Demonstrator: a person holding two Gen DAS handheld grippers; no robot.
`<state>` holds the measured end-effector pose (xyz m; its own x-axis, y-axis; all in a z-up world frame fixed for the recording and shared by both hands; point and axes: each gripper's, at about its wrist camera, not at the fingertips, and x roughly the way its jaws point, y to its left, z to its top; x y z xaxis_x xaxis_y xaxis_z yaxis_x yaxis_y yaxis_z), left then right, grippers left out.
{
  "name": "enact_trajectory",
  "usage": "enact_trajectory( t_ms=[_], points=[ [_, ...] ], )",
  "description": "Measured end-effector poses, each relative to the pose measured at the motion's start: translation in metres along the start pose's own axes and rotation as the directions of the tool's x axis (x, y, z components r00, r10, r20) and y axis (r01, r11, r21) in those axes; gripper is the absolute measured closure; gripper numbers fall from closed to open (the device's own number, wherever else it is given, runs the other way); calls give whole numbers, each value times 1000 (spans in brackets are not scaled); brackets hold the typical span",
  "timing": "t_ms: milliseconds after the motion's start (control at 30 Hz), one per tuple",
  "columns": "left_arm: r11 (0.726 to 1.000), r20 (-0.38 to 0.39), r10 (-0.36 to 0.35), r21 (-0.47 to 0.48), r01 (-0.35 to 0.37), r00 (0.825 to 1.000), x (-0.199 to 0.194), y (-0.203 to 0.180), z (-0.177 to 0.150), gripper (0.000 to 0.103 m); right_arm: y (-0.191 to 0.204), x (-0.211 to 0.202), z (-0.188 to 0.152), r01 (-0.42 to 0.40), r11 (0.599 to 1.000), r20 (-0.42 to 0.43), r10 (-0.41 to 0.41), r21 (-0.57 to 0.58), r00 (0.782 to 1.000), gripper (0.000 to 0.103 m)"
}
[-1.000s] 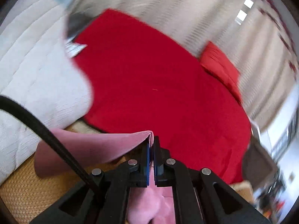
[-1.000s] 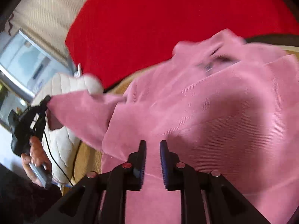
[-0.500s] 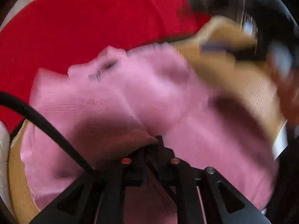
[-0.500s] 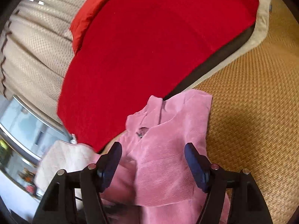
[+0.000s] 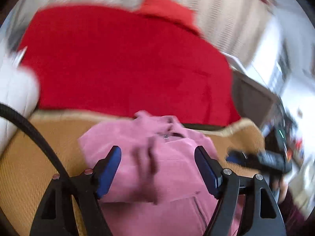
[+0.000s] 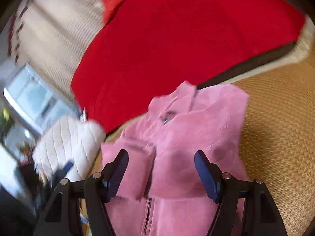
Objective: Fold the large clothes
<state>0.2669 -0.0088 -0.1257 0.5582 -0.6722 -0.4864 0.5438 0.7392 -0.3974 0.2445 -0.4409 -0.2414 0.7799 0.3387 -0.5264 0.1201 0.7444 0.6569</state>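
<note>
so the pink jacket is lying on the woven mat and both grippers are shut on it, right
Not quite. The pink jacket lies on the woven mat, but both wrist views show the left gripper and right gripper open above it, holding nothing.

The left gripper (image 5: 157, 167) is spread wide, its 2 blue-padded fingers (image 5: 109, 169) well apart with nothing pinched between them. In its own wrist view both black finger arms rise from the lower edge, and a black cable (image 5: 37, 143) curves up along the left side. The right gripper (image 6: 160, 172) is likewise wide apart, its 2 blue pads (image 6: 204, 174) holding nothing. In the left wrist view the right gripper shows blurred at the right edge, with part of the person's hand (image 5: 282, 188) below it.
</note>
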Motion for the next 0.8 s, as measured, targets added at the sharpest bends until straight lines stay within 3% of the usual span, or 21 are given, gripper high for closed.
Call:
enact_trajectory(
  t_ms=[100, 133, 300, 433, 567, 633, 733, 800],
  points=[
    [988, -73, -89, -133, 79, 993, 20, 24, -3, 31, 24, 15, -13, -2, 995, -59, -4, -102, 998, 30],
    [986, -85, -109, -137, 97, 990, 25, 23, -4, 36, 31, 21, -18, -2, 992, -76, -8, -124, 997, 30],
    [982, -137, -174, -102, 161, 975, 50, 1, -4, 37, 57, 46, -38, -18, 973, -174, -23, -231, 985, 30],
    [966, -201, -257, -93, 242, 945, 71, -16, -7, 37, 72, 57, -58, 3, 940, -229, -86, -340, 970, 30],
    [947, -237, -320, -105, 303, 918, 91, -30, -6, 38, 67, 57, -61, 2, 943, -253, -92, -334, 963, 30],
    [951, -239, -307, -99, 292, 921, 94, -35, -1, 40, 63, 55, -60, -9, 944, -262, -82, -330, 961, 30],
    [949, -159, -310, -112, 295, 937, 75, -28, 15, 40, 59, 50, -57, -12, 942, -263, -82, -336, 961, 30],
    [964, -118, -247, -131, 232, 962, 60, -13, 23, 40, 56, 48, -55, -10, 943, -261, -82, -332, 962, 30]
  ],
)
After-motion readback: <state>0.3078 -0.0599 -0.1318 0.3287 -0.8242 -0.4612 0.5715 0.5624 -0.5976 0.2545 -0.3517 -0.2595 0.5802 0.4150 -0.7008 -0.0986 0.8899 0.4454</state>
